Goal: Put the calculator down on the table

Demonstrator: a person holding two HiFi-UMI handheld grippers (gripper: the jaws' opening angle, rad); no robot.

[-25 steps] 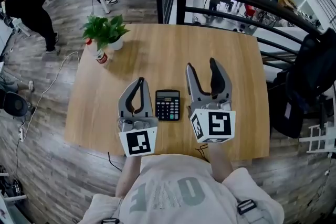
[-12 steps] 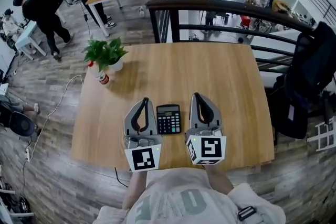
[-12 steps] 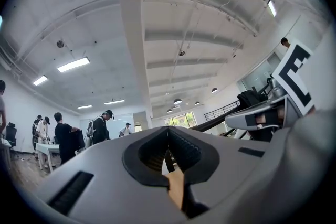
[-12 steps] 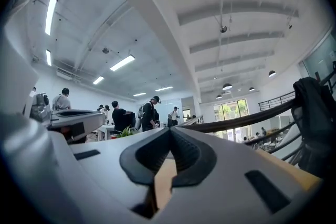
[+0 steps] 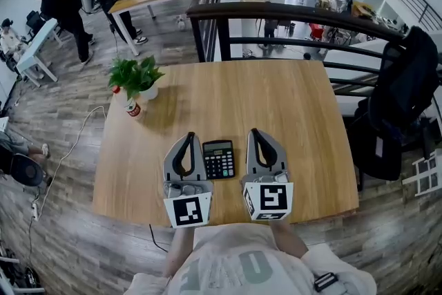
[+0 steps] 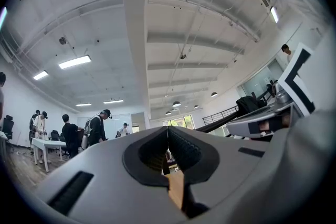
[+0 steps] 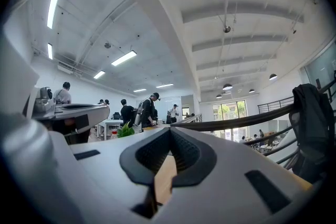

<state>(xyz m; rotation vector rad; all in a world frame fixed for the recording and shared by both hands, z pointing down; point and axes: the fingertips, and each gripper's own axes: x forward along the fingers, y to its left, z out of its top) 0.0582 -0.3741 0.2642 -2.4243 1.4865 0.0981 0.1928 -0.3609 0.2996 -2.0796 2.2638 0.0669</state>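
Calculator (image 5: 219, 158) on table (image 5: 297, 100), between left gripper (image 5: 189, 136) and right gripper (image 5: 255, 132), jaws together

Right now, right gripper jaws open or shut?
Shut, empty: right gripper tips meet; calculator lies on the table beside it.

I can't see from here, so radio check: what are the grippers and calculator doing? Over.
Left gripper shut, empty. Right gripper shut, empty. Calculator flat on table between them. Potted plant far off, nothing blocking.

I see the calculator (image 5: 219, 159), black with pale keys and a display strip at its far end, lying flat on the counter (image 5: 276, 100), near the front edge.
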